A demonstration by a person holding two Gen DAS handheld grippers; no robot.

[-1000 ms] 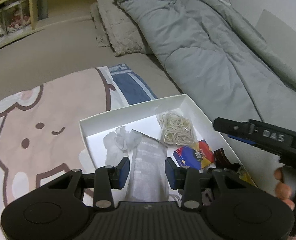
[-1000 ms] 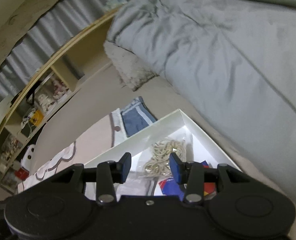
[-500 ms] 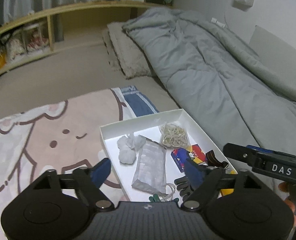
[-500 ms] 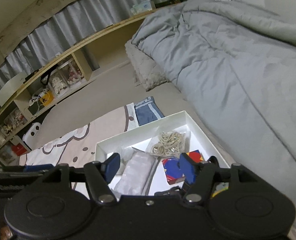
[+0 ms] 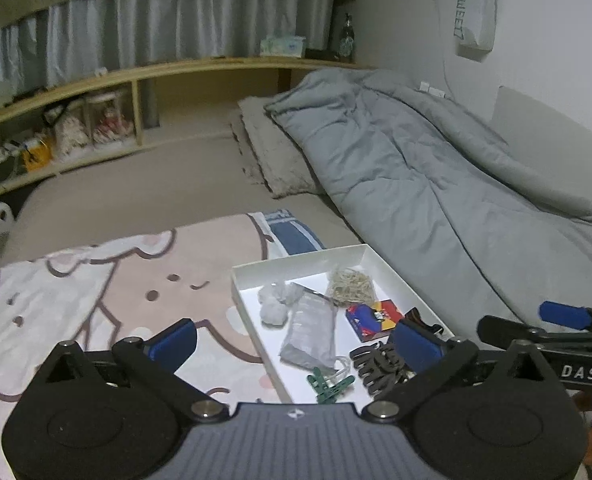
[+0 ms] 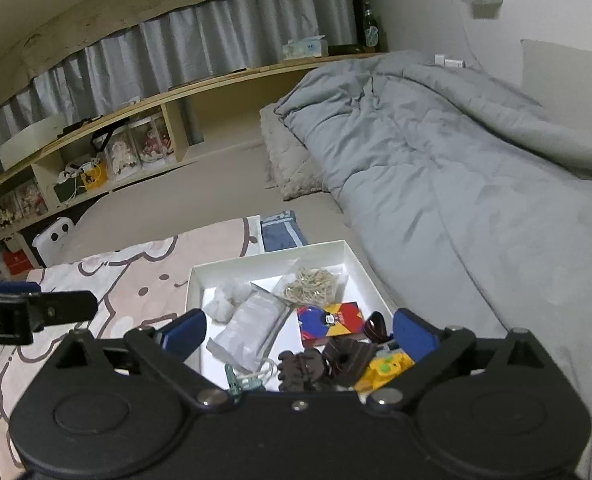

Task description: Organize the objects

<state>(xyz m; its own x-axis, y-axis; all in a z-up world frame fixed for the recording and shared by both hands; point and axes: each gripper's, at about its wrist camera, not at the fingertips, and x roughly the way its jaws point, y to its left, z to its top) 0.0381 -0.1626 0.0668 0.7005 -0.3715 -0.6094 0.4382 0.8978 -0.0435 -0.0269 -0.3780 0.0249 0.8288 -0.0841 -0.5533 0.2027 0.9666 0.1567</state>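
Left wrist view: the left gripper (image 5: pixel 293 338) hangs above the near end of the white box (image 5: pixel 296 263) on the bed (image 5: pixel 135 200), jaws opening, nothing between them. Right gripper (image 6: pixel 298 326) likewise, opening and empty. Rubber bands (image 5: pixel 350 283), grey pouch (image 5: pixel 310 334) and card pack (image 5: pixel 372 314) lie inside.

A white box (image 5: pixel 251 278) is showing red-and-blue cards (image 5: pixel 372 314) and green clips (image 5: pixel 328 384), lying on a pink cartoon-print blanket (image 5: pixel 135 280) beside a grey duvet (image 5: pixel 436 184).
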